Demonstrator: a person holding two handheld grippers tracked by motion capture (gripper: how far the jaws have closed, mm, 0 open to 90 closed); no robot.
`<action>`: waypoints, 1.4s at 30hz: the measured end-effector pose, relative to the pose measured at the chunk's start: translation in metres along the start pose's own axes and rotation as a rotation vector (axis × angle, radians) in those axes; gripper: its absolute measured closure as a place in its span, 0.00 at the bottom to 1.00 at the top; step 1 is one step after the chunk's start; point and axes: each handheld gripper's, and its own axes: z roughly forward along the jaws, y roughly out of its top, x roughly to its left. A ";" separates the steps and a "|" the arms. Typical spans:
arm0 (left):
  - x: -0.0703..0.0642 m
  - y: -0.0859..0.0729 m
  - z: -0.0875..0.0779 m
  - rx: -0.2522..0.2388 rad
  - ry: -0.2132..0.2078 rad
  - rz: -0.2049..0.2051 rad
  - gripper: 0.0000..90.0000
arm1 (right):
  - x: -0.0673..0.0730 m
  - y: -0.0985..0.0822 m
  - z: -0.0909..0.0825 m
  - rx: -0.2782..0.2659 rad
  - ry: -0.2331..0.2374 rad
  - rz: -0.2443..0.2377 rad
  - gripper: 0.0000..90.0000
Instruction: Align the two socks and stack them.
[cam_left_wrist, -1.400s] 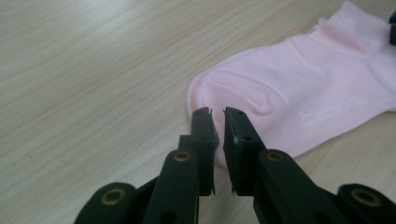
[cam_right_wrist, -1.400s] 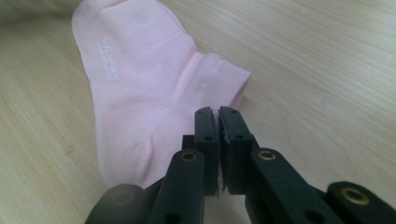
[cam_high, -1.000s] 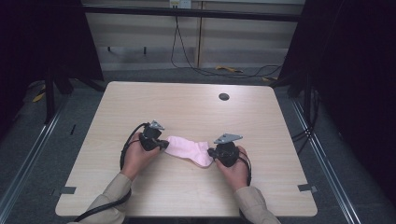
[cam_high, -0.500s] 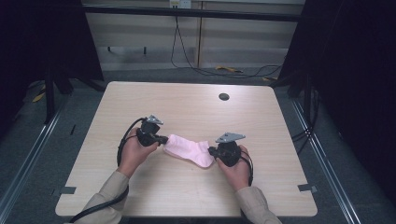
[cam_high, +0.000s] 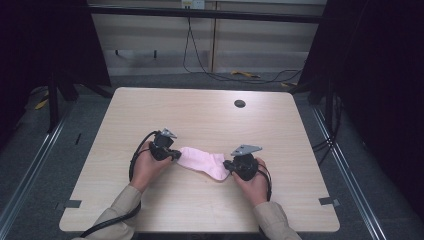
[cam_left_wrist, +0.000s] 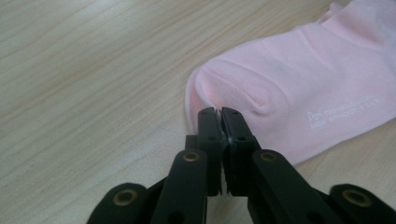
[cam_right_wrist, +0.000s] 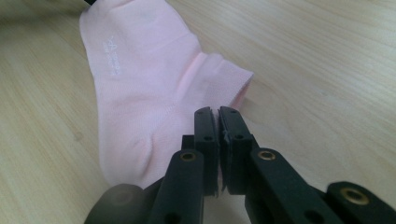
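Observation:
A pink ankle sock (cam_high: 202, 162) lies flat on the wooden table (cam_high: 200, 115), stretched between my two grippers. My left gripper (cam_high: 176, 155) is at the sock's left end, the toe (cam_left_wrist: 303, 84). Its jaws (cam_left_wrist: 218, 112) stand almost together on a puckered fold of the toe fabric and have just been opening a little. My right gripper (cam_high: 227, 167) is at the sock's right end. There its jaws (cam_right_wrist: 218, 109) are shut on the sock (cam_right_wrist: 140, 79) near the cuff. Both hands rest low on the table.
A dark round cable hole (cam_high: 240, 103) sits near the table's far edge. Cables (cam_high: 250, 76) lie on the floor beyond the table. Bare tabletop extends behind and to both sides of the sock.
The left hand has shifted slightly at the sock's left end. The sock and the right hand have stayed where they were.

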 end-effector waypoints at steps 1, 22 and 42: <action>0.000 0.000 -0.001 -0.003 0.012 0.002 0.94 | 0.000 0.000 0.000 -0.001 0.001 0.002 0.96; 0.005 0.003 -0.002 0.031 0.008 -0.051 0.98 | -0.001 -0.001 -0.003 -0.008 -0.020 -0.011 0.95; 0.006 0.006 -0.013 0.016 0.007 -0.054 0.99 | 0.026 -0.006 -0.004 0.002 0.037 -0.101 1.00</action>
